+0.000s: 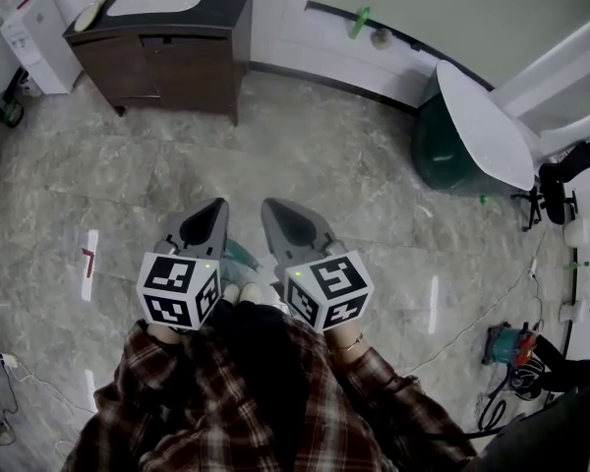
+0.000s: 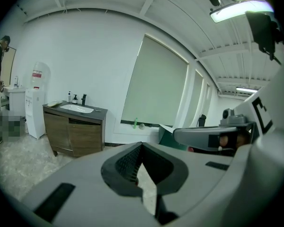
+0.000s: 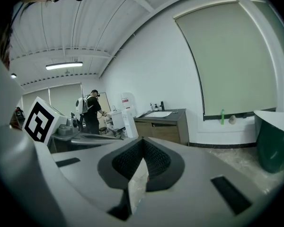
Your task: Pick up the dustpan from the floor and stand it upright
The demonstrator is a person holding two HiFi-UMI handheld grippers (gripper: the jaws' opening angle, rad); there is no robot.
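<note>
Dustpan: apparently the teal plastic piece (image 1: 240,256) lying on the grey marble floor (image 1: 374,195) near our feet, ungrasped. We held the grey left gripper (image 1: 214,209) and grey right gripper (image 1: 273,209) clenched empty above it, probably poised to descend.

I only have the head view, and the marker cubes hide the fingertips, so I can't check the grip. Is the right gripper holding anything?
Observer: No. In its own view the right gripper has its jaws closed tip to tip, with nothing between them.
Operator: And the other one?
Observer: It's the same. The left gripper is shut and empty in the left gripper view.
Operator: Is anyone else in the room outside my frame?
Observer: Yes. The right gripper view shows a person standing in the background, facing away from us.
</note>
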